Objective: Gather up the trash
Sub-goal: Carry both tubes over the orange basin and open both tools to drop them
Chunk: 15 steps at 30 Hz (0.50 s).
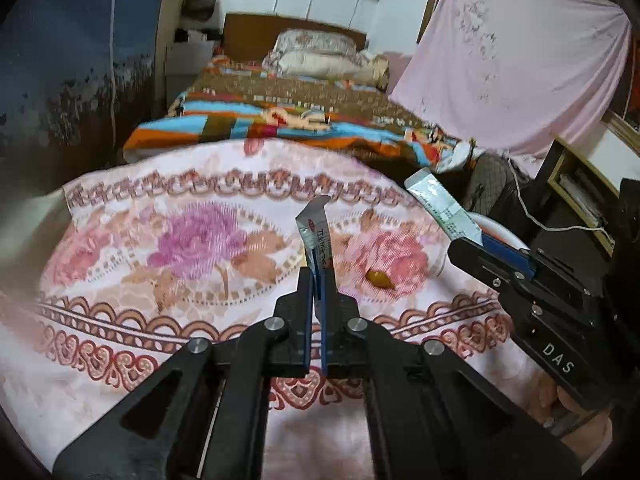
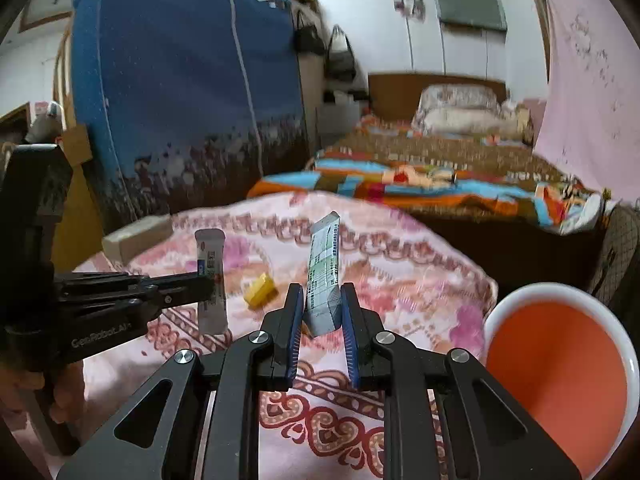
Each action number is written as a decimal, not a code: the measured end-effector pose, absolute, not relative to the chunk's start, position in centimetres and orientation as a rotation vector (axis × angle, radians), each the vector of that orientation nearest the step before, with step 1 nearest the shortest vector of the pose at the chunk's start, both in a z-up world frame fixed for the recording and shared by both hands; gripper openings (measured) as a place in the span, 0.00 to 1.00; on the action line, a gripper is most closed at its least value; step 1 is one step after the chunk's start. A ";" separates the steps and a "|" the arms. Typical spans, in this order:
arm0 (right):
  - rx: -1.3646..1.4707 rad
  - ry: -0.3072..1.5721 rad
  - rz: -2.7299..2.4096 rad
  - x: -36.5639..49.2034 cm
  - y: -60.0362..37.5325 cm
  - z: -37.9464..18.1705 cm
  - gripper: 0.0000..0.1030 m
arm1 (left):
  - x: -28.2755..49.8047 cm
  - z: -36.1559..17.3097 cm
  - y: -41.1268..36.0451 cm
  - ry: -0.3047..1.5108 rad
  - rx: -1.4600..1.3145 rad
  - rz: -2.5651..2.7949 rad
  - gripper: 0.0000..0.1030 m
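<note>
My left gripper [image 1: 318, 280] is shut on a thin white sachet [image 1: 314, 232] and holds it upright above the floral cloth; it also shows in the right wrist view [image 2: 211, 280]. My right gripper [image 2: 320, 308] is shut on a long grey-green carton [image 2: 325, 268], held above the cloth; the carton also shows in the left wrist view [image 1: 440, 204]. A small yellow wrapper [image 2: 261, 290] lies on the cloth between the two grippers, and shows in the left wrist view [image 1: 380, 279]. An orange bin with a white rim [image 2: 560, 364] stands at the right.
The floral cloth [image 1: 180, 264] covers a raised surface. A small cardboard box [image 2: 138, 238] lies at its far left edge. Behind it is a bed with a colourful blanket [image 1: 288, 116]. A blue mattress [image 2: 180, 80] leans at the left. A dark shelf [image 1: 576, 184] stands right.
</note>
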State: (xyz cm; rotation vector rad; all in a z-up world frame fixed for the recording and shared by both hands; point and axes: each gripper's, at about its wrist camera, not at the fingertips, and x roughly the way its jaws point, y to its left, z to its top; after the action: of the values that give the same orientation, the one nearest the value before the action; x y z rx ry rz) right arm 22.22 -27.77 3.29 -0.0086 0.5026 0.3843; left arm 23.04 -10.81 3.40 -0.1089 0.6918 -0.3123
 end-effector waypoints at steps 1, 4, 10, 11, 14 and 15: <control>-0.008 0.475 0.383 21.8 -27.9 3.5 0.16 | 22.8 3.7 -10.8 0.670 -0.110 -0.312 0.00; -0.014 0.389 0.369 20.6 -28.1 4.4 0.16 | 22.1 4.7 -11.0 0.600 -0.108 -0.308 0.00; -0.029 0.183 0.281 18.1 -29.0 6.1 0.16 | 20.3 7.2 -12.0 0.430 -0.056 -0.290 0.00; -0.028 0.150 0.262 17.6 -29.4 6.3 0.16 | 19.9 7.6 -12.2 0.399 -0.046 -0.293 0.00; 0.008 0.074 0.223 16.7 -30.7 7.0 0.16 | 18.9 8.8 -13.2 0.308 -0.012 -0.308 0.00; 0.020 0.055 0.212 16.4 -31.1 7.1 0.16 | 18.7 9.1 -13.5 0.283 0.000 -0.318 0.00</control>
State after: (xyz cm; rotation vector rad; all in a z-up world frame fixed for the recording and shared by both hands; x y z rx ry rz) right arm 16.43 -31.13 7.12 0.0200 0.0545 0.2119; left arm 18.68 -13.50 9.14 -0.0004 0.2835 -0.3185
